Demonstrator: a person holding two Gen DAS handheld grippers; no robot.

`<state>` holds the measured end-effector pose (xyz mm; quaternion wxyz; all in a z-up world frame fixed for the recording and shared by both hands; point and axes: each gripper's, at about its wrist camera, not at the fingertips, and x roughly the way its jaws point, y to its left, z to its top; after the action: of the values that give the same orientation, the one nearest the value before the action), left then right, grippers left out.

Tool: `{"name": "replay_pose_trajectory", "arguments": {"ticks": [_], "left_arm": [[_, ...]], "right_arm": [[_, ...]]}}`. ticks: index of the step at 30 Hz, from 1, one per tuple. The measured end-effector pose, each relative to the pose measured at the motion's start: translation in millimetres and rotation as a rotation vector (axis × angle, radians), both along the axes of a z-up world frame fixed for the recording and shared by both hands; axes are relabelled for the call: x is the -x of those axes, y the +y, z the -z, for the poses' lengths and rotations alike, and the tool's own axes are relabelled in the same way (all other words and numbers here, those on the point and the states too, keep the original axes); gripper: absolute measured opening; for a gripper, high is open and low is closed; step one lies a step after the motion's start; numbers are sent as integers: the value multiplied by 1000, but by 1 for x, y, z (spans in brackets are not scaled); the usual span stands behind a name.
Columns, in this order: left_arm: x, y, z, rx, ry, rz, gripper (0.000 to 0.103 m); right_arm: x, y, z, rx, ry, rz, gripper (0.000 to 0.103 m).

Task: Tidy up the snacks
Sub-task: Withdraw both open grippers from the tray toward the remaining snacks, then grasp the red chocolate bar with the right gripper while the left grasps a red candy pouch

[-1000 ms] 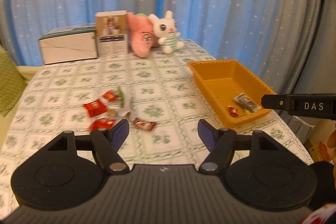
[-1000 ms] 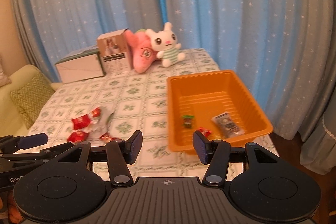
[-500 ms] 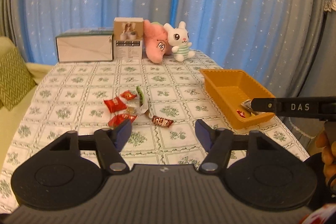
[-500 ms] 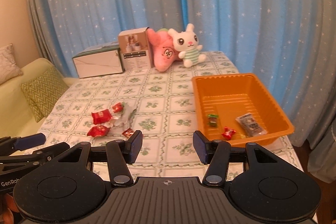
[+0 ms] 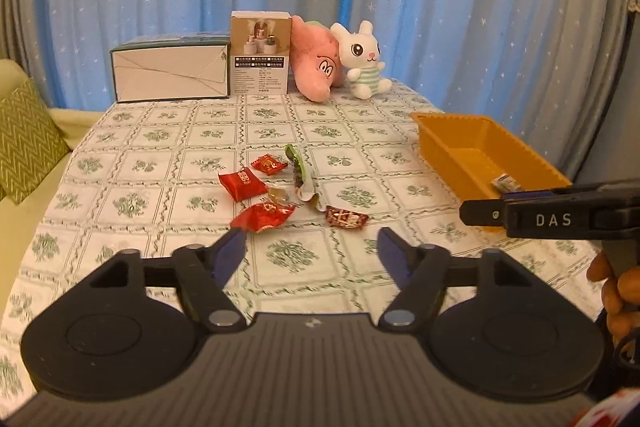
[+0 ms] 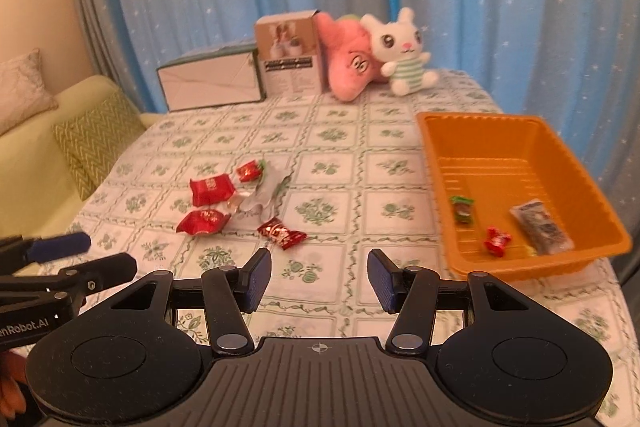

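Several wrapped snacks lie in a loose pile (image 5: 276, 191) (image 6: 236, 203) mid-table: red packets, a dark red candy (image 5: 346, 217) (image 6: 282, 233) nearest me, and a green-white wrapper (image 5: 300, 175). An orange tray (image 5: 452, 135) (image 6: 440, 155) on the right holds a green candy (image 6: 462, 209), a red candy (image 6: 496, 239) and a dark packet (image 6: 538, 225). My left gripper (image 5: 310, 255) is open and empty, just short of the pile. My right gripper (image 6: 318, 277) is open and empty, between pile and tray.
At the table's far edge stand a white box (image 5: 172, 73), a brown carton (image 5: 260, 57), a pink plush (image 5: 316, 67) and a white bunny plush (image 5: 362, 59). A sofa with a green cushion (image 6: 96, 139) is on the left. Blue curtains hang behind.
Both grippers have pulled back and risen, so the table looks farther off. The snacks and tray have not moved. Both stay open.
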<state>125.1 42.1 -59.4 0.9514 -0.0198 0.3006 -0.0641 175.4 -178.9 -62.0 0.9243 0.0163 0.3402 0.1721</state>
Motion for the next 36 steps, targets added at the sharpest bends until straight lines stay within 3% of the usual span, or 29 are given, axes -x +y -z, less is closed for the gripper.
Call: {"name": "replay_pose_trajectory", "arguments": {"ticks": [10, 19, 36], "left_arm": [[-60, 15, 32, -205, 47, 163, 78], [-106, 21, 60, -274, 87, 275, 78], [-151, 11, 91, -369, 132, 450, 79]], "right_arm": [[-55, 23, 36, 55, 9, -110, 54], [-96, 49, 64, 133, 22, -268, 54], [-132, 70, 95, 182, 68, -400, 54]]}}
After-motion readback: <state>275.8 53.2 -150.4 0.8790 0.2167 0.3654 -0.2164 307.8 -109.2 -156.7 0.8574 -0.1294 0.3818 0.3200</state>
